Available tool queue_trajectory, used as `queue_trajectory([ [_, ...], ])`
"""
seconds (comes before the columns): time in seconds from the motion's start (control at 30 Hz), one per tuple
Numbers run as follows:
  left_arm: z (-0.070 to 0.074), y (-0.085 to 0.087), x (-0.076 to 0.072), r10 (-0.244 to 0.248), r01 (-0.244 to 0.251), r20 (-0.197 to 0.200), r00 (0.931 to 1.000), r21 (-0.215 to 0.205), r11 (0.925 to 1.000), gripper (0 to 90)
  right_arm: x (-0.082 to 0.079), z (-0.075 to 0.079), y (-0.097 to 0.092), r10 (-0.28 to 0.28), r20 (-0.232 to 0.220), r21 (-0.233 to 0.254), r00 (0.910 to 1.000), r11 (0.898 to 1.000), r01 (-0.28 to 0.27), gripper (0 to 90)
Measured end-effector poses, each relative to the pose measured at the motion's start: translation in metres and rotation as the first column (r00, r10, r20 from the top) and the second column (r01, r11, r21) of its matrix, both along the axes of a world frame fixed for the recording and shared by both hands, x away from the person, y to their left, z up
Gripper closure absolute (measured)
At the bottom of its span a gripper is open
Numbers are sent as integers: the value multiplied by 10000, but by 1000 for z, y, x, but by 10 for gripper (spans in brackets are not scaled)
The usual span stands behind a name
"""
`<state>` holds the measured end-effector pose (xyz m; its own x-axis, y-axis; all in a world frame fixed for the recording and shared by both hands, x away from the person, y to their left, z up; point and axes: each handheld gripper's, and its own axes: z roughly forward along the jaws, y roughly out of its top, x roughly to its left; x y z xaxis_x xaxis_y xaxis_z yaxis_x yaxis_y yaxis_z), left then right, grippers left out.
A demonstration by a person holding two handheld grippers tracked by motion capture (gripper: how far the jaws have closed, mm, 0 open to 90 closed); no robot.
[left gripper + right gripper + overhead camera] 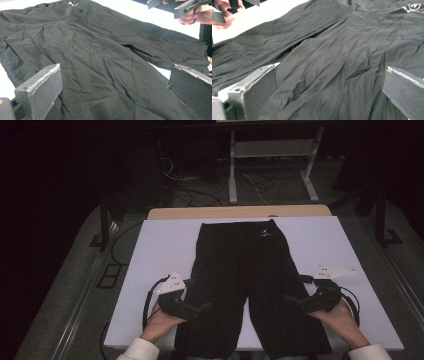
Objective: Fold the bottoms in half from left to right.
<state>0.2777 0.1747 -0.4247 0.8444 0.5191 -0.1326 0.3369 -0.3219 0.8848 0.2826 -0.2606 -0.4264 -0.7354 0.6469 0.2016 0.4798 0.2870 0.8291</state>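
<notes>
A pair of black trousers [245, 270] lies flat on the white table top [165, 245], waistband at the far side with a small white logo [265, 233], both legs running toward me. My left gripper [202, 309] rests at the outer edge of the left leg, jaws wide apart and pointing inward over the cloth [100, 55]. My right gripper [291, 300] mirrors it at the outer edge of the right leg, also open above the wrinkled fabric [332, 57]. Neither pair of pads presses on the cloth. Each gripper view shows the other gripper farther off [175, 6] [227, 7].
A strip of wooden table [240, 212] shows beyond the white top. Behind it stand a white metal frame [270, 150] and loose cables on the grey floor. Bare white surface lies left and right of the trousers. The trouser hems reach the near table edge.
</notes>
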Motion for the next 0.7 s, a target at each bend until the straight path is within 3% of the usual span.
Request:
queue_trajectory([
  [0.7,0,-1,-1,48,-49,32,10000,122,9999,0,0,9,4,-156,248,-128,9996,9998,159,0],
])
